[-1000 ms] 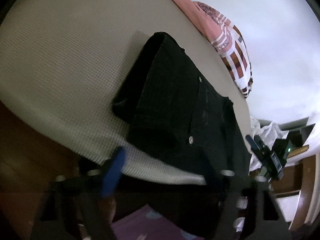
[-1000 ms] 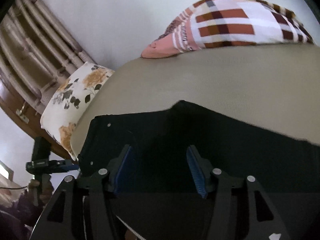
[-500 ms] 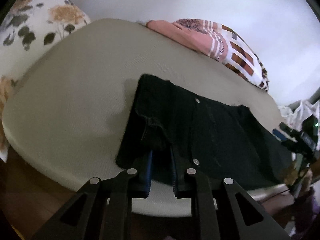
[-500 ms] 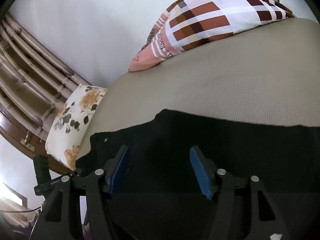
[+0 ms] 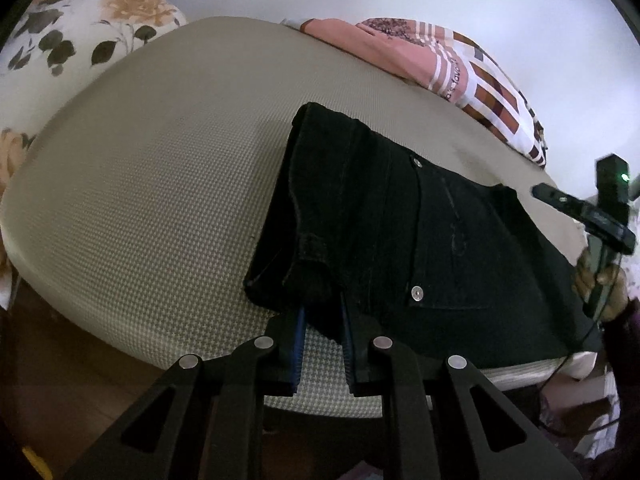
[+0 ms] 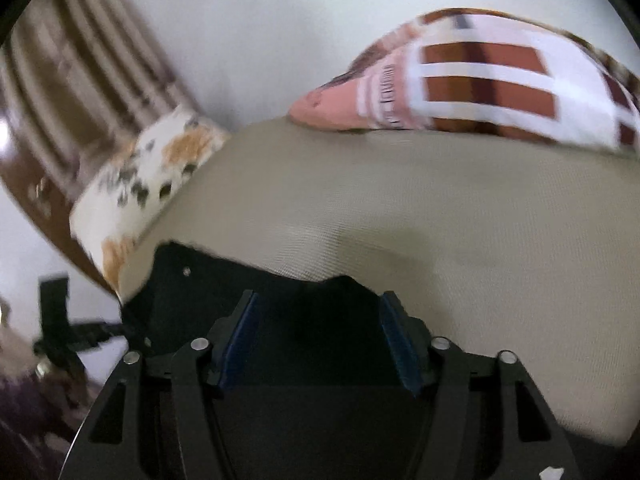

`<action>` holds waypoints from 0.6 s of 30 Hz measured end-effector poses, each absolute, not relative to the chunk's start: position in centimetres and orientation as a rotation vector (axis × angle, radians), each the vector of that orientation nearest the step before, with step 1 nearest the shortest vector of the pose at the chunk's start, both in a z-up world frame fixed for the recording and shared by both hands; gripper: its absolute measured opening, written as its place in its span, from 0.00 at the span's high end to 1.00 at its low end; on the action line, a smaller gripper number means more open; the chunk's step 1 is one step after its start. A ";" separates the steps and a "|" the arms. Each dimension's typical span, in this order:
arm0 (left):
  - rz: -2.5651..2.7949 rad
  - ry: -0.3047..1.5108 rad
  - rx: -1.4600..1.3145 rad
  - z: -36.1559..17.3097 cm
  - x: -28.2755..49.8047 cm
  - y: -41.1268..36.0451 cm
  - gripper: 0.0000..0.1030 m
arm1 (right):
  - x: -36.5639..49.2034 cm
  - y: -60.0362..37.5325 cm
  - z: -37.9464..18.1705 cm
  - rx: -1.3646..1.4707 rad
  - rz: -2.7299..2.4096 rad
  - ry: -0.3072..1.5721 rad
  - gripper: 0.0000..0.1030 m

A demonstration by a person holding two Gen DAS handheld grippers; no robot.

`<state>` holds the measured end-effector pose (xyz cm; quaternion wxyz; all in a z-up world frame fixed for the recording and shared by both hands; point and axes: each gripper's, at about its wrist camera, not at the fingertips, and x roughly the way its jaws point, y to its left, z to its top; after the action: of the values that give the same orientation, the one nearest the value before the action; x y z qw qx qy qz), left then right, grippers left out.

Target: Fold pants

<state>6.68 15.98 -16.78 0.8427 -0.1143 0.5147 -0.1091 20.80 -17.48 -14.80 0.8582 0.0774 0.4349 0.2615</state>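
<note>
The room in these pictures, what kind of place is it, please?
Most likely a bedroom at home. The black pants lie on a beige mattress, with a floral pillow at one end and a folded checked blanket against the white wall.

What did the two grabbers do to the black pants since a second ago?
The left gripper was open a second ago; it swung in to the near edge of the black pants and closed on a fold of them. The right gripper stayed open over the pants, but its view shifted and is now blurred, so it is moving. The pants still lie on the beige mattress, with the checked blanket at the back.
</note>
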 end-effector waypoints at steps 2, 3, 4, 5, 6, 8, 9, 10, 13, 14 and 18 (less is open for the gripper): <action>-0.229 1.083 -0.233 -16.7 6.7 15.8 0.83 | 22.0 -16.4 -15.9 0.102 0.568 0.966 0.55; -0.227 1.083 -0.232 -16.7 6.7 15.8 0.83 | 22.5 -16.0 -16.6 0.083 0.571 0.992 0.57; -0.226 1.083 -0.235 -16.8 6.8 15.6 0.83 | 23.0 -15.6 -17.3 0.053 0.569 1.022 0.60; -0.226 1.083 -0.239 -16.8 6.8 15.6 0.83 | 23.3 -15.3 -17.9 0.026 0.564 1.042 0.65; -0.227 1.082 -0.244 -16.8 6.8 15.6 0.83 | 23.6 -15.1 -18.3 0.011 0.564 1.056 0.67; -0.229 1.079 -0.248 -16.8 6.7 15.7 0.83 | 23.8 -14.7 -18.5 0.000 0.590 1.064 0.79; -0.229 1.075 -0.250 -16.8 6.6 15.8 0.83 | 23.7 -14.5 -18.5 -0.021 0.588 1.057 0.80; -0.228 1.070 -0.249 -16.8 6.6 15.8 0.83 | 23.6 -14.3 -18.4 -0.036 0.588 1.050 0.85; -0.216 1.045 -0.229 -16.6 6.4 15.3 0.83 | 23.1 -14.4 -17.9 -0.057 0.560 1.016 0.92; -0.211 1.033 -0.215 -16.4 6.3 15.0 0.83 | 23.0 -14.4 -17.8 -0.063 0.545 1.003 0.93; -0.176 1.015 -0.200 -16.2 7.3 14.5 0.83 | 23.3 -14.0 -18.3 -0.087 0.444 0.958 0.94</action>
<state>7.28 14.52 -16.23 0.8654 -0.0955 0.4847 -0.0841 23.31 -14.00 -18.31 0.8629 -0.0414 0.4570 0.2116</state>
